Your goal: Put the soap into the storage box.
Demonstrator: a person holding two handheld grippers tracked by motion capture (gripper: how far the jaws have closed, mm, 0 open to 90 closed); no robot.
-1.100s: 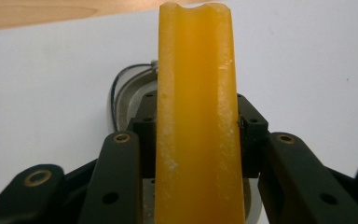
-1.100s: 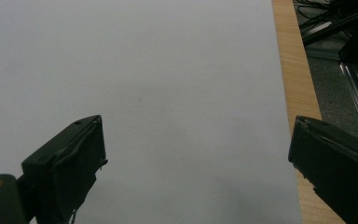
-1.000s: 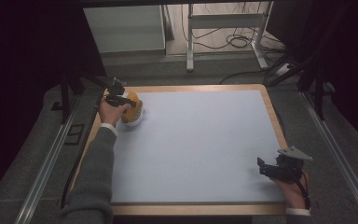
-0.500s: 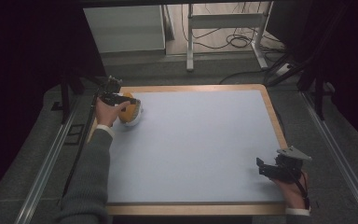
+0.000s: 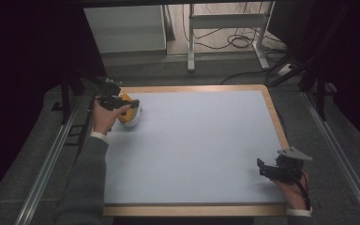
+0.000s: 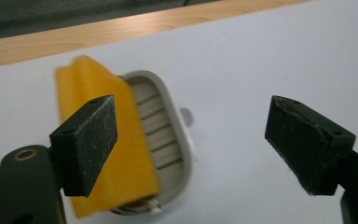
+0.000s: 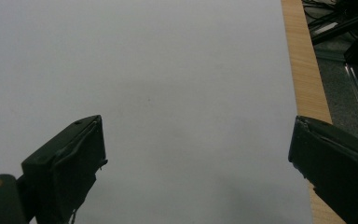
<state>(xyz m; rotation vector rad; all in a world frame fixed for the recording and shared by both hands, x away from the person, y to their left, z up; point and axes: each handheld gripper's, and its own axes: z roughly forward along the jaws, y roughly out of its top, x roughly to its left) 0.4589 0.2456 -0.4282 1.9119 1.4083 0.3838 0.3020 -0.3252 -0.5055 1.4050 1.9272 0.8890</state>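
Yellow cloth (image 6: 100, 154) lies limp over a ribbed white dish (image 6: 165, 140) at the mat's (image 5: 206, 154) far left corner. Left gripper (image 6: 205, 149) gapes wide above it; the cloth's raised fold looks easiest to pinch. Right gripper (image 7: 200, 163) is wide too.

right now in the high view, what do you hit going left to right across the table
left gripper → yellow cloth on the white dish → bare blue mat → right gripper → wooden table edge
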